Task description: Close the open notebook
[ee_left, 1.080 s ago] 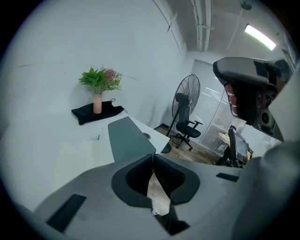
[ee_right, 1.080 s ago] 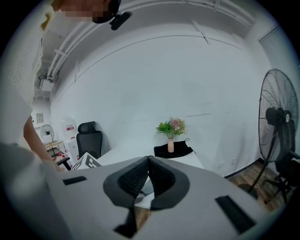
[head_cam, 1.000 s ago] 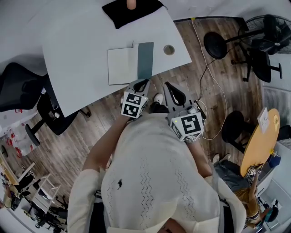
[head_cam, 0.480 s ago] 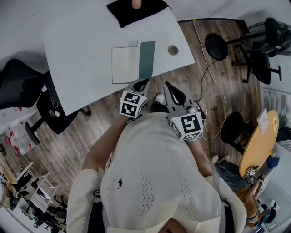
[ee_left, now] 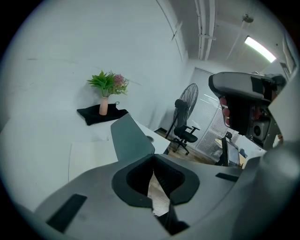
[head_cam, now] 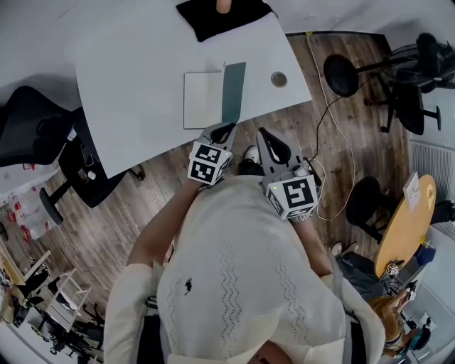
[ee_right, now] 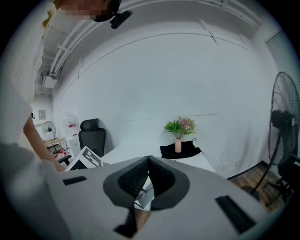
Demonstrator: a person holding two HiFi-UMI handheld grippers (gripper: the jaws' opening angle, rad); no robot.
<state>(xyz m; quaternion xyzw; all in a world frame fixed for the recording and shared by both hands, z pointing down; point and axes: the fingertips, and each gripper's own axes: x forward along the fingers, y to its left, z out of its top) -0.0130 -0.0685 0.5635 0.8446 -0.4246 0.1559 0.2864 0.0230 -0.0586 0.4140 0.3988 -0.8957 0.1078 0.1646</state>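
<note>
Notebook [head_cam: 213,98] lies open at near edge of white surface [head_cam: 135,78], grey cover on right. Left claw [head_cam: 225,129], right claw [head_cam: 266,135]: both pinched together, empty, just off that edge. Closing not yet begun

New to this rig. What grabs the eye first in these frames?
The open notebook, cream page beside a grey-green cover, lies near the front edge of the white table. Just short of it, the left gripper and right gripper hover with jaws shut and empty. At the table's far end, a pink vase of flowers stands on a black cloth.
</note>
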